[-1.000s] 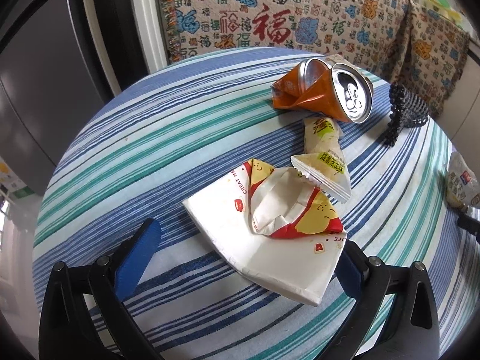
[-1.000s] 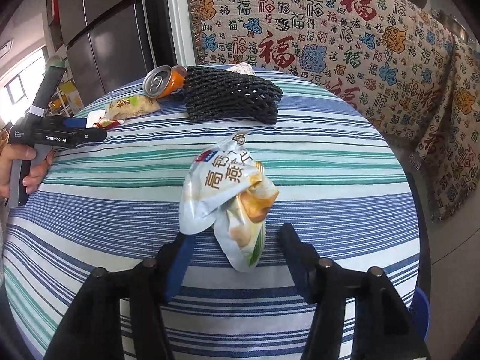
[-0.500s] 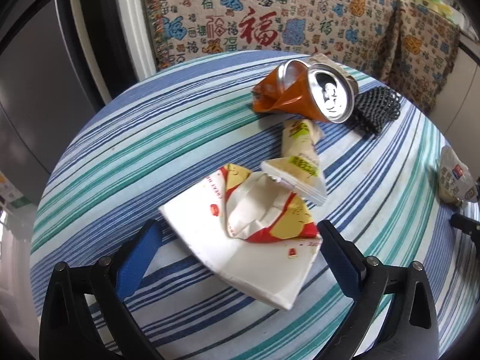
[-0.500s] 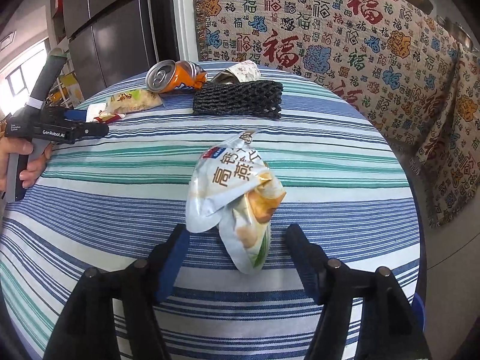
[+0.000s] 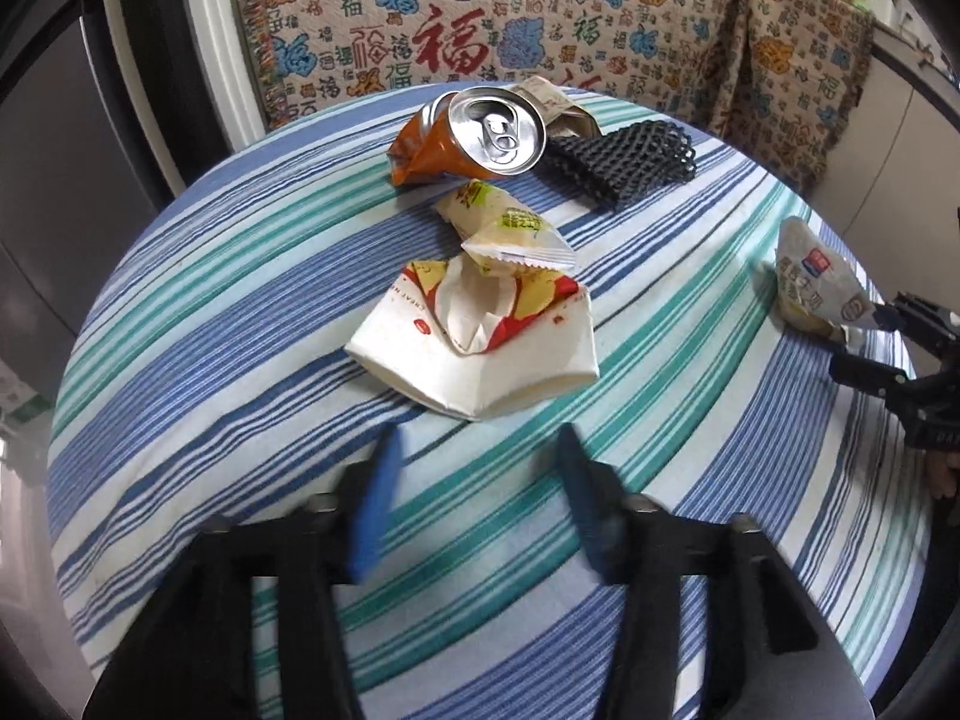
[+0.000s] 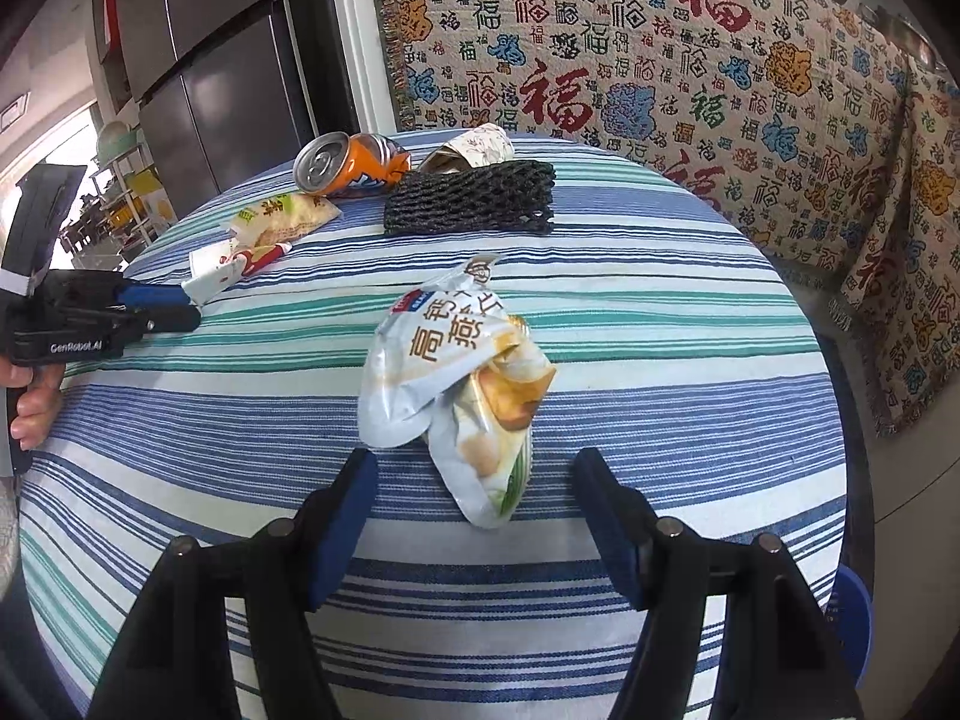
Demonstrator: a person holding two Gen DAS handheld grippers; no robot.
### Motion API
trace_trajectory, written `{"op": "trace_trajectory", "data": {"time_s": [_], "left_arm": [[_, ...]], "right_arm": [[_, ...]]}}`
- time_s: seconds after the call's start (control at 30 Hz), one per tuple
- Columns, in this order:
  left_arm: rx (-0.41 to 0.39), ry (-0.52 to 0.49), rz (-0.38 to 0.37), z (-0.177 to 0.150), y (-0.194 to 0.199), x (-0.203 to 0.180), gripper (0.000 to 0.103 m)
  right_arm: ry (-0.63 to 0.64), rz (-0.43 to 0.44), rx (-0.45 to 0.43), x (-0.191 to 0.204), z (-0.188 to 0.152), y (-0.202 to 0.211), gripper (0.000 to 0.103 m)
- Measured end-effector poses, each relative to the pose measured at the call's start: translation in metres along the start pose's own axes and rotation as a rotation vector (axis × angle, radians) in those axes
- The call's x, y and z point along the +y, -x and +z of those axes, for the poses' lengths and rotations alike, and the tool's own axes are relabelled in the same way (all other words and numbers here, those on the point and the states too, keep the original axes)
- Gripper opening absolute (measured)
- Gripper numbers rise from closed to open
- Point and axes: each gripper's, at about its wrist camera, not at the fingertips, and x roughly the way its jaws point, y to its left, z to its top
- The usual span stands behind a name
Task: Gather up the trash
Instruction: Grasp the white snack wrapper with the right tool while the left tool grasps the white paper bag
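A crumpled white and red wrapper point(image 5: 480, 354) lies on the striped round table point(image 5: 240, 300), just ahead of my left gripper point(image 5: 477, 480). That gripper's jaws are closing with nothing between them. Beyond the wrapper lie a yellow-green snack packet point(image 5: 504, 228), a crushed orange can point(image 5: 474, 138) and a black foam net point(image 5: 618, 162). In the right wrist view a silver-white snack bag point(image 6: 456, 372) lies with its lower tip between the fingers of my right gripper point(image 6: 477, 504). Those jaws are opening and the pads stand off the bag.
A squashed paper cup point(image 6: 474, 147) lies behind the net. A sofa with a patterned throw point(image 6: 690, 60) rings the table's far side, and a dark fridge point(image 6: 198, 60) stands to the left. A hand point(image 6: 30, 408) holds the left gripper point(image 6: 162, 309) at the table's left.
The left gripper drew back from the white wrapper, which lay between its fingers and now lies ahead of them, and its jaws narrowed. The right jaws widened a little around the bag.
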Motion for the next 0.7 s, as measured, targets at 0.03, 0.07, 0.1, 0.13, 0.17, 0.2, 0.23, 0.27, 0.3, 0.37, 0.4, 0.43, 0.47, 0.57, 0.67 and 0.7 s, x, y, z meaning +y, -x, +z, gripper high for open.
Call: {"op": "trace_trajectory", "data": {"time_s": [0.03, 0.07, 0.1, 0.13, 0.17, 0.2, 0.23, 0.27, 0.3, 0.37, 0.4, 0.43, 0.47, 0.57, 0.67, 0.7], "left_arm": [[-0.015, -0.001, 0.01, -0.002, 0.004, 0.001, 0.089], [-0.026, 0.011, 0.002, -0.003, 0.008, 0.006, 0.089], [-0.031, 0.048, -0.024, -0.003, 0.012, 0.014, 0.089], [-0.04, 0.098, -0.057, -0.002, 0.015, 0.026, 0.089], [-0.054, 0.158, -0.093, -0.001, 0.018, 0.04, 0.089], [-0.073, 0.218, -0.125, -0.001, 0.02, 0.054, 0.089], [-0.088, 0.268, -0.142, 0.0, 0.02, 0.066, 0.089], [-0.097, 0.314, -0.15, 0.001, 0.017, 0.076, 0.089], [-0.094, 0.342, -0.152, 0.001, 0.012, 0.082, 0.088], [-0.073, 0.338, -0.156, 0.004, 0.0, 0.084, 0.085], [-0.067, 0.314, -0.161, 0.006, -0.005, 0.079, 0.083], [-0.062, 0.28, -0.166, 0.008, -0.009, 0.072, 0.08], [-0.06, 0.245, -0.162, 0.011, -0.012, 0.063, 0.078], [-0.065, 0.185, -0.119, 0.017, -0.018, 0.048, 0.068], [-0.071, 0.203, -0.144, 0.018, -0.019, 0.048, 0.032], [-0.068, 0.208, -0.171, 0.017, -0.019, 0.049, 0.02]], "right_arm": [[0.005, 0.004, 0.004, 0.0, -0.001, 0.0, 0.074], [0.011, 0.005, 0.006, 0.0, -0.001, 0.001, 0.077], [0.015, 0.002, 0.008, 0.001, -0.002, 0.0, 0.077], [0.019, -0.005, 0.008, 0.002, -0.001, 0.0, 0.077], [0.026, -0.014, 0.009, 0.004, -0.002, -0.001, 0.078], [0.035, -0.023, 0.01, 0.006, -0.002, -0.001, 0.078], [0.041, -0.028, 0.011, 0.007, -0.002, -0.002, 0.078], [0.044, -0.031, 0.011, 0.007, -0.002, -0.001, 0.078], [0.042, -0.031, 0.009, 0.007, -0.002, -0.001, 0.078], [0.02, -0.027, 0.0, 0.005, -0.001, 0.0, 0.078], [0.007, -0.027, -0.008, 0.003, -0.001, 0.002, 0.078], [-0.011, -0.021, -0.019, 0.001, 0.0, 0.005, 0.078], [-0.033, -0.004, -0.032, -0.001, 0.001, 0.008, 0.078], [-0.048, 0.016, -0.072, -0.002, 0.006, 0.016, 0.078], [-0.017, 0.0, -0.112, 0.003, 0.013, 0.021, 0.078], [-0.007, 0.006, -0.116, 0.006, 0.015, 0.02, 0.078]]}}
